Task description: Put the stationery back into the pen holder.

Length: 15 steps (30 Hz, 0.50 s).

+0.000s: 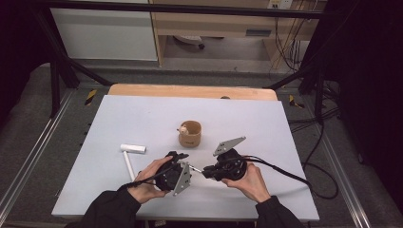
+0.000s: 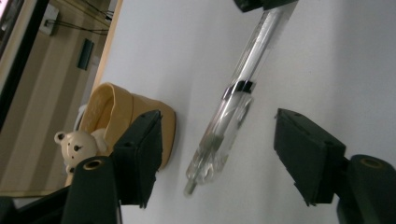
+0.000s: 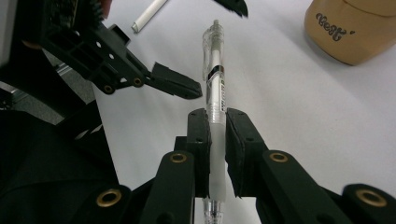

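Note:
A clear pen [image 3: 214, 84] with a white inner tube sticks out from my right gripper [image 3: 216, 128], which is shut on its barrel. The pen's clicker end [image 2: 205, 163] reaches between the jaws of my left gripper [image 2: 219, 140], which stand wide open on either side of it without touching. In the high view both grippers meet nose to nose near the table's front: the left gripper [image 1: 189, 167] and the right gripper [image 1: 208, 172] with the pen [image 1: 197, 168] bridging them. One jaw of the left gripper [image 3: 175, 85] lies just left of the pen.
A tan cup [image 1: 190, 133] with a small bear figure [image 2: 77, 147] in it stands behind the grippers at mid-table. A white T-shaped tool [image 1: 129, 156] lies to the left. The table's white sheet [image 1: 266, 123] ends at a wooden back edge.

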### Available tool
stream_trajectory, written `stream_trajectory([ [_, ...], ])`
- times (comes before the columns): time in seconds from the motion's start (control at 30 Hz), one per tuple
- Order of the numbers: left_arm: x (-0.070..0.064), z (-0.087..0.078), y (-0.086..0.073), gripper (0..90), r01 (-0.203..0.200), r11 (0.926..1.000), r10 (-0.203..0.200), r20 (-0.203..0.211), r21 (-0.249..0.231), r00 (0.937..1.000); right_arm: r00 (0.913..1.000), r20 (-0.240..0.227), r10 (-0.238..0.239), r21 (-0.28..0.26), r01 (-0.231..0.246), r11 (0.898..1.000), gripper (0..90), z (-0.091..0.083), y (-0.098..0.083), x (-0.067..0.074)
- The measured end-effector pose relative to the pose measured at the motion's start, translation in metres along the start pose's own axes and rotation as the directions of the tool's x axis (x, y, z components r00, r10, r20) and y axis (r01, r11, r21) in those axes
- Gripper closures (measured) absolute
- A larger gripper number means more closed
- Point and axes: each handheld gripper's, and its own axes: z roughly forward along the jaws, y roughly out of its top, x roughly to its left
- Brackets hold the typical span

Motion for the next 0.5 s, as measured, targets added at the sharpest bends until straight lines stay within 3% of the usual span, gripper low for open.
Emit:
stream_trajectory([
  [0.23, -0.007, 0.004, 0.008, 47.0, -0.089, 0.9957, 0.088, -0.03, -0.025, 0.9957, 1.0, 0.0, -0.007, 0.008, 0.007, 1.0, 80.7, 0.002, 0.006, 0.003],
  [0.5, -0.012, 0.006, 0.013, 61.3, -0.177, 0.9832, 0.174, -0.062, -0.044, 0.9827, 1.0, 0.004, -0.005, 0.009, 0.005, 1.0, 80.8, 0.002, 0.007, 0.004],
])
